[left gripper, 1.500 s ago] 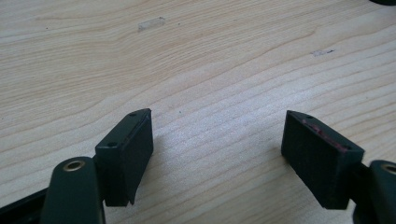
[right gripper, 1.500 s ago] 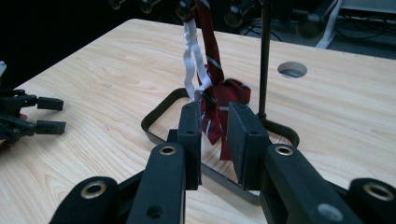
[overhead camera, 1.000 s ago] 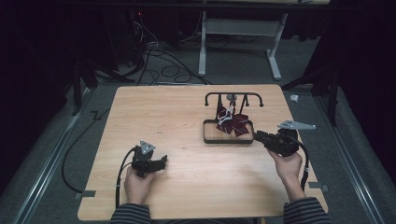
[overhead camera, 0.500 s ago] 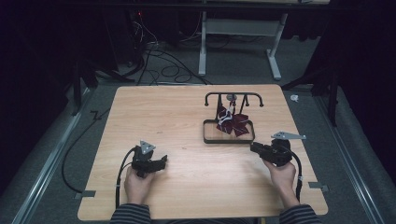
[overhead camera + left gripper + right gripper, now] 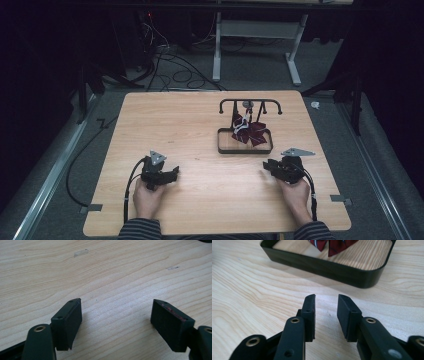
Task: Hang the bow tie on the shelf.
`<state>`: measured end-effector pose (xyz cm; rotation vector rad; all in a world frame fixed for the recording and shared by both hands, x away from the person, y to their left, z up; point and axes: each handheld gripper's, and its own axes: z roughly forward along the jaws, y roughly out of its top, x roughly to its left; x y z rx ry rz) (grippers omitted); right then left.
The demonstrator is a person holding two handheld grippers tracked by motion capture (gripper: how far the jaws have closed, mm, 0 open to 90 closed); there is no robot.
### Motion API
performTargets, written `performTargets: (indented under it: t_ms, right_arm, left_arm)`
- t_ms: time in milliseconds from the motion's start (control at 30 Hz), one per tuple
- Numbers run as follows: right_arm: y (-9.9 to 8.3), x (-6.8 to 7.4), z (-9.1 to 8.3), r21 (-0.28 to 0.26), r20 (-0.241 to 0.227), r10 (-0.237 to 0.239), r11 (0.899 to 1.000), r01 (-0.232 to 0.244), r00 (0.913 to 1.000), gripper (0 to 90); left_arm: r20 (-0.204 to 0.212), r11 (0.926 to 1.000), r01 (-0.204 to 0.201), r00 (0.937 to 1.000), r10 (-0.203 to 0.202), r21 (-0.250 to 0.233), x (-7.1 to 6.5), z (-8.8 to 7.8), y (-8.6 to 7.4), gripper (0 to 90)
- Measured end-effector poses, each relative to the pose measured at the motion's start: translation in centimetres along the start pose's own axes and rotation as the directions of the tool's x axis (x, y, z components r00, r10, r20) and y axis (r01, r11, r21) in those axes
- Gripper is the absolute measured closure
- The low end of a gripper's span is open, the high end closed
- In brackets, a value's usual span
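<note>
One dark red bow tie w/ thin stripes hangs from a black rack and droops into a black-rimmed tray; its lower tips show in the right gripper view, just past the tray's near wall. Nothing grips it.

Right gripper sits nearest: tie is ahead of it and a bit to its left in the high view, near but apart, w/ the tray wall between. In its own view the jaws point straight at the tray's near wall, bare tabletop between tips and wall. Jaws stand part-spread w/ a narrow gap, nothing between the pads; they've just been opening. Gripper is low over the wood, held by the person's right hand, grey three-cornered plate on top.

Left gripper is well apart from the tie, which lies far off to its right and farther up the table. Its jaws are spread wide, much wider than the right one's, w/ only wood grain between the pads. Reddish mark along the inner edge of one pad. Left hand holds it close to the table surface, cable looping off behind.

Near the left gripper's jaws, farther ahead on the wood, a small clear strip of tape and a faint dark scuff.
</note>
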<state>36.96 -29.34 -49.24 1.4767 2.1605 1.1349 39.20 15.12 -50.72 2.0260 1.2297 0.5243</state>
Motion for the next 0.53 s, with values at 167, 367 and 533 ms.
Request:
performTargets:
  t_ms: [167,367,533]
  right_arm:
    - [-0.5,0.3,0.7,0.019,0.05,-0.039,0.999,0.038,0.998,64.7]
    - [-0.7,1.5,1.0,0.028,0.107,-0.135,0.991,0.133,0.985,57.4]
    - [-0.8,1.9,1.1,0.036,0.122,-0.158,0.987,0.155,0.9798,55.2]
  left_arm:
    - [0.0,1.0,0.0,1.0,0.0,0.0,0.0,0.0,0.0,25.7]
    - [0.0,1.0,0.0,1.0,0.0,0.0,0.0,0.0,0.0,25.7]
    - [0.0,1.0,0.0,1.0,0.0,0.0,0.0,0.0,0.0,25.7]
